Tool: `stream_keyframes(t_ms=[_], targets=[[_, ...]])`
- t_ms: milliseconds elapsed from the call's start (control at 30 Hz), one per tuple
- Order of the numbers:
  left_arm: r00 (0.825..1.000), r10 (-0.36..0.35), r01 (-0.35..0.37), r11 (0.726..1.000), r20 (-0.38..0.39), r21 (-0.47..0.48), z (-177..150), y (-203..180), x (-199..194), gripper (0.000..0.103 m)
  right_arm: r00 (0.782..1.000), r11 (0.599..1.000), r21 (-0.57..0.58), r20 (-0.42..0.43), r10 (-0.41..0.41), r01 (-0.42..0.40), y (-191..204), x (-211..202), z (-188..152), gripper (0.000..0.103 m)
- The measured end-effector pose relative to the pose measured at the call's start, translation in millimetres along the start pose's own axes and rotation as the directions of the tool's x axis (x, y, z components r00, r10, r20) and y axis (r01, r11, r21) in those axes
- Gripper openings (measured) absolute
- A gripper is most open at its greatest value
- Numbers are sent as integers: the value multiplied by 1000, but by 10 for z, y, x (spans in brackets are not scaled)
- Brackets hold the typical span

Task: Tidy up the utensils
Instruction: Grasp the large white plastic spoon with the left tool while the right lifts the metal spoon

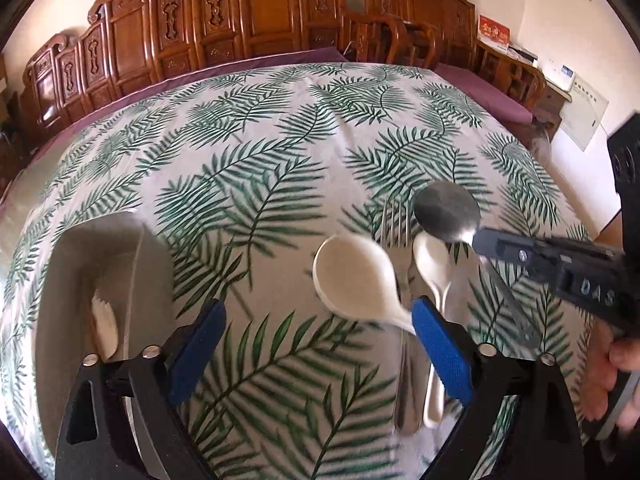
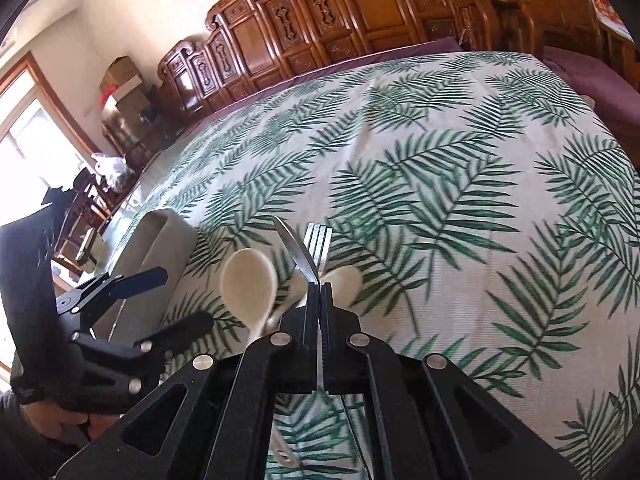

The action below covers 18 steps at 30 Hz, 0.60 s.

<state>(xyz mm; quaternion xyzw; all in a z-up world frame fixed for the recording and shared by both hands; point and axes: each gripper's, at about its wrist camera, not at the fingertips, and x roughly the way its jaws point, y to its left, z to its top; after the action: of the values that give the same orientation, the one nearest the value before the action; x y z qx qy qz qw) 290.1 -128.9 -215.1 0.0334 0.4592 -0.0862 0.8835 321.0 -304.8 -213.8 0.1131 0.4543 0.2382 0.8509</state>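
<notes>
My right gripper [image 2: 319, 292] is shut on a metal spoon [image 1: 447, 212] and holds it above the table; the spoon shows edge-on in the right wrist view [image 2: 296, 250]. My left gripper [image 1: 320, 316] is open and empty, its blue pads [image 1: 440, 352] wide apart. A large white spoon [image 1: 356, 276] lies between the pads, blurred. A metal fork [image 1: 396, 232] and a smaller white spoon [image 1: 432, 264] lie beside it on the leaf-print cloth. A grey utensil tray [image 1: 100, 264] at the left holds a white spork [image 1: 105, 328].
The table carries a green leaf-print cloth [image 1: 260, 152]. Carved wooden chairs [image 1: 240, 20] line its far side. The tray also shows in the right wrist view [image 2: 160, 240], next to my left gripper [image 2: 176, 300]. A hand [image 1: 616, 380] grips the right tool.
</notes>
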Motion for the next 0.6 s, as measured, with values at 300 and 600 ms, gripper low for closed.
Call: stream_keyframes(t_ms=[300,600], targets=[[997,-34,26,994,-68,-109,71,52,357,52,1000,1000,4,-5,-21,21,-65,15,-32,2],[996,-66,58,987,-56,-147,66,155,281,6,1000,1000,-10,-10,-17,16,19,27,-76,2]])
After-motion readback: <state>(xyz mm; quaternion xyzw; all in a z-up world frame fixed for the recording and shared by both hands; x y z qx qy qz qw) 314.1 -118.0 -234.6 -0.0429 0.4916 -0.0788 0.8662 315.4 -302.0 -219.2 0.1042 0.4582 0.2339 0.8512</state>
